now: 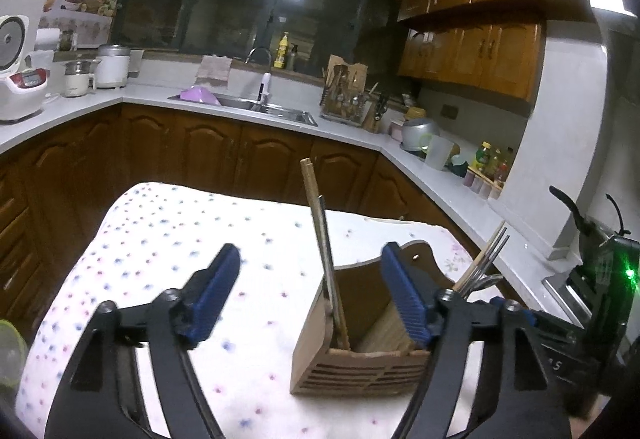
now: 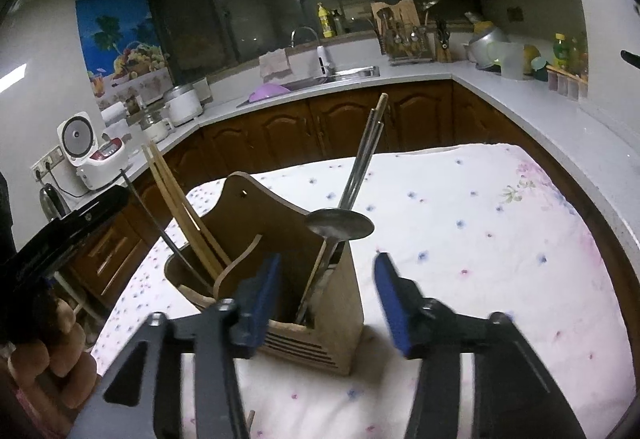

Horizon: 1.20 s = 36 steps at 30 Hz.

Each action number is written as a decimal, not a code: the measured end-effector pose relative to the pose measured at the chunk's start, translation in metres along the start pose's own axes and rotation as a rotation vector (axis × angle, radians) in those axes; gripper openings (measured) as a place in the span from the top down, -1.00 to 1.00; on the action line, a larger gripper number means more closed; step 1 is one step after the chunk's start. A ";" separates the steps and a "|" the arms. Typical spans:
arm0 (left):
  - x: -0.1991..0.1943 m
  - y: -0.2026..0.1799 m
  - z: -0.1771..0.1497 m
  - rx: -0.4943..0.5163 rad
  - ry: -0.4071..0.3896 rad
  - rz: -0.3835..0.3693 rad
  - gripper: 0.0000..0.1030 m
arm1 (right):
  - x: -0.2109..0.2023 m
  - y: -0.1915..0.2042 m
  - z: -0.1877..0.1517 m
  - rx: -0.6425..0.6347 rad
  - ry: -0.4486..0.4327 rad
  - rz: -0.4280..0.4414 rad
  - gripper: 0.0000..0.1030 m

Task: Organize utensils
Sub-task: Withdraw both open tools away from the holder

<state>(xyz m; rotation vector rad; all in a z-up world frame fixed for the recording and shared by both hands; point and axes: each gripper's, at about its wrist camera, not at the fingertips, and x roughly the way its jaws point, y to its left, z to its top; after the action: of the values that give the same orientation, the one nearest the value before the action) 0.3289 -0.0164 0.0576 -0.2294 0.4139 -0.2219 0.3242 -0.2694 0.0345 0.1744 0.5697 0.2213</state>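
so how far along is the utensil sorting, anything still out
Mostly done, it seems. The wooden holder on the flowered tablecloth already has wooden chopsticks in one compartment, and a metal spoon and metal chopsticks in another. The left gripper and right gripper are both open and empty. No loose utensils show on the cloth.

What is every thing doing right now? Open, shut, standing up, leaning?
left gripper: open, holding nothing
right gripper: open, holding nothing
wooden utensil holder: upright on the tablecloth
wooden chopsticks: leaning in one compartment of the holder
metal spoon: standing bowl up in another compartment
metal chopsticks: leaning in the spoon's compartment
tablecloth: spread over the table
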 end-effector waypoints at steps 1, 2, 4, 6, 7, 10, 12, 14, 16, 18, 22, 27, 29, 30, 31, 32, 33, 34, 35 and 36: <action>-0.002 0.001 -0.001 -0.002 0.000 0.001 -0.51 | -0.001 0.000 -0.001 -0.001 -0.001 0.001 -0.16; -0.003 0.003 -0.002 -0.004 0.002 0.002 -0.52 | -0.002 0.000 -0.001 -0.002 -0.002 0.002 -0.20; -0.006 0.005 -0.003 -0.007 0.005 0.008 -0.57 | -0.004 0.001 -0.001 -0.005 -0.008 -0.001 -0.27; -0.012 0.006 -0.004 -0.009 0.000 0.011 -0.65 | -0.007 0.003 -0.002 -0.011 -0.016 -0.004 -0.45; -0.014 0.007 -0.005 -0.009 -0.002 0.013 -0.68 | -0.010 0.003 -0.003 -0.014 -0.021 -0.003 -0.49; -0.026 0.008 -0.006 -0.007 -0.022 0.018 -0.78 | -0.016 0.006 -0.005 -0.026 -0.033 -0.003 -0.59; -0.034 0.008 -0.008 -0.001 -0.031 0.022 -0.83 | -0.022 0.007 -0.006 -0.030 -0.045 0.000 -0.65; -0.041 0.007 -0.010 0.007 -0.036 0.026 -0.85 | -0.029 0.009 -0.008 -0.032 -0.057 0.004 -0.69; -0.050 0.007 -0.013 0.017 -0.039 0.030 -0.87 | -0.036 0.010 -0.011 -0.034 -0.068 0.013 -0.71; -0.058 0.006 -0.014 0.023 -0.043 0.031 -0.88 | -0.044 0.013 -0.014 -0.037 -0.079 0.016 -0.71; -0.074 0.007 -0.018 0.033 -0.047 0.038 -0.90 | -0.060 0.015 -0.020 -0.037 -0.100 0.020 -0.72; -0.099 0.006 -0.023 0.039 -0.059 0.036 -0.93 | -0.081 0.019 -0.029 -0.027 -0.123 0.029 -0.75; -0.110 0.004 -0.026 0.049 -0.066 0.038 -0.98 | -0.089 0.020 -0.033 -0.026 -0.132 0.031 -0.76; -0.115 0.002 -0.029 0.054 -0.068 0.040 -1.00 | -0.094 0.020 -0.035 -0.026 -0.136 0.033 -0.77; -0.120 0.000 -0.032 0.061 -0.071 0.041 -1.00 | -0.099 0.021 -0.037 -0.026 -0.141 0.036 -0.77; -0.124 -0.002 -0.033 0.068 -0.071 0.042 -1.00 | -0.102 0.021 -0.038 -0.027 -0.145 0.037 -0.79; -0.128 -0.004 -0.036 0.075 -0.069 0.045 -1.00 | -0.107 0.023 -0.040 -0.028 -0.151 0.038 -0.81; -0.133 -0.005 -0.039 0.083 -0.066 0.047 -1.00 | -0.112 0.025 -0.042 -0.029 -0.157 0.039 -0.82; -0.136 -0.007 -0.041 0.089 -0.063 0.047 -1.00 | -0.117 0.025 -0.044 -0.031 -0.164 0.039 -0.83; -0.139 -0.008 -0.043 0.095 -0.061 0.046 -1.00 | -0.122 0.026 -0.046 -0.033 -0.170 0.040 -0.85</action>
<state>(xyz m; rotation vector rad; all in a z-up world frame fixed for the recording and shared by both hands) 0.1852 0.0043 0.0728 -0.1333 0.3467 -0.1887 0.1949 -0.2704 0.0649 0.1708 0.3938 0.2522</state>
